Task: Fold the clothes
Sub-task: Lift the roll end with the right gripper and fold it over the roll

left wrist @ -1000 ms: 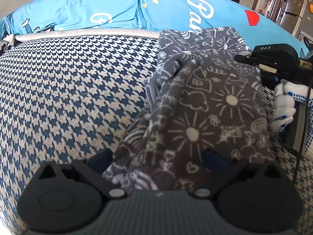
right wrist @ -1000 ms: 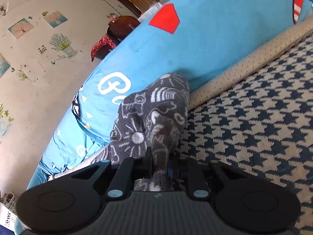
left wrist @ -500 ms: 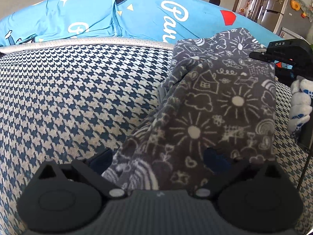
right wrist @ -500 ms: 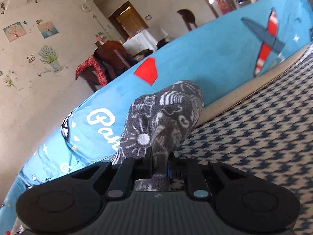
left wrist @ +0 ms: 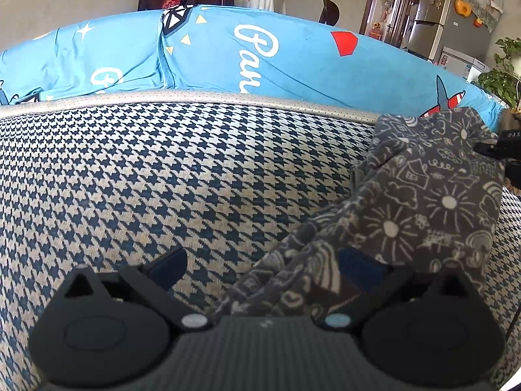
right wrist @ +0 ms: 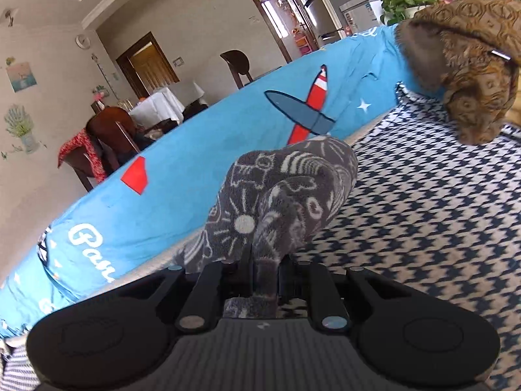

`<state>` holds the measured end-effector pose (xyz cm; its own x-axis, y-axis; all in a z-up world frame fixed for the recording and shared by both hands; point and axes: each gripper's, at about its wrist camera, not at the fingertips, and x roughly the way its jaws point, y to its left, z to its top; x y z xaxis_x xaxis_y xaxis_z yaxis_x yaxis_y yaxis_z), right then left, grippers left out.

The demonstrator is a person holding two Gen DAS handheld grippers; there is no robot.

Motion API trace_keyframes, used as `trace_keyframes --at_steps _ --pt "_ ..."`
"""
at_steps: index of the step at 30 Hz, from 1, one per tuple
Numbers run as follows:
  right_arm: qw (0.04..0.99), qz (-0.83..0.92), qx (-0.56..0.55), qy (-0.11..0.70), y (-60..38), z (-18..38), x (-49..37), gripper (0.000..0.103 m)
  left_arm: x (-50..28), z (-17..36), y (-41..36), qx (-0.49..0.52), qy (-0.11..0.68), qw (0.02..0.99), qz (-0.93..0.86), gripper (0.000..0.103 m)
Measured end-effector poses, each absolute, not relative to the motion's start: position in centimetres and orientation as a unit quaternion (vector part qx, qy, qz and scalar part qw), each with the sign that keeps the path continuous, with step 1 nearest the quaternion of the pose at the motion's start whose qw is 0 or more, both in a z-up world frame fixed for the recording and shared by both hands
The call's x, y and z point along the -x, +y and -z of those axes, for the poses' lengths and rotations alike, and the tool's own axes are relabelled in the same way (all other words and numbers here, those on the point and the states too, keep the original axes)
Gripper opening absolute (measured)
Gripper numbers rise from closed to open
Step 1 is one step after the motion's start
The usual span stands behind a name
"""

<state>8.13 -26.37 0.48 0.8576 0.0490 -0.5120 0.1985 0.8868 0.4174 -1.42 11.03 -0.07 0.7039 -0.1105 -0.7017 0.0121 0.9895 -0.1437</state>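
Garment (left wrist: 420, 202) shifted rightward, edge cropped

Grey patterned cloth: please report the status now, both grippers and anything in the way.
Right gripper shut on grey patterned cloth. Left gripper open, cloth lying between its fingers. Brown garment ahead on houndstooth cover, apart.
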Motion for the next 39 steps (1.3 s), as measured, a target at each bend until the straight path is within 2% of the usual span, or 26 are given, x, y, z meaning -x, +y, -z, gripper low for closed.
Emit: trace_keyframes --at_steps 4,14,18,32,39 --pt "0.922 0.054 -0.244 0.294 -27.6 0.3 -7.5 0.022 2.0 -0.2 11.4 0.076 0.382 0.921 0.027 0.103" --pt "0.936 -0.003 -0.212 0.28 -26.4 -1.4 -2.1 0.024 5.1 0.1 13.2 0.11 0.378 0.919 -0.012 0.103" --pt "0.931 -0.061 -0.208 0.292 -24.8 -1.3 0.0 0.03 6.3 0.2 13.6 0.114 0.375 0.92 -0.023 0.103" --pt "0.926 -0.143 -0.149 0.317 -18.8 1.0 5.8 0.031 10.2 1.2 14.5 0.137 0.382 0.913 -0.046 0.103" --pt "0.921 -0.155 -0.101 0.342 -16.6 3.0 5.4 0.031 10.4 1.8 14.8 0.132 0.388 0.91 -0.061 0.103"
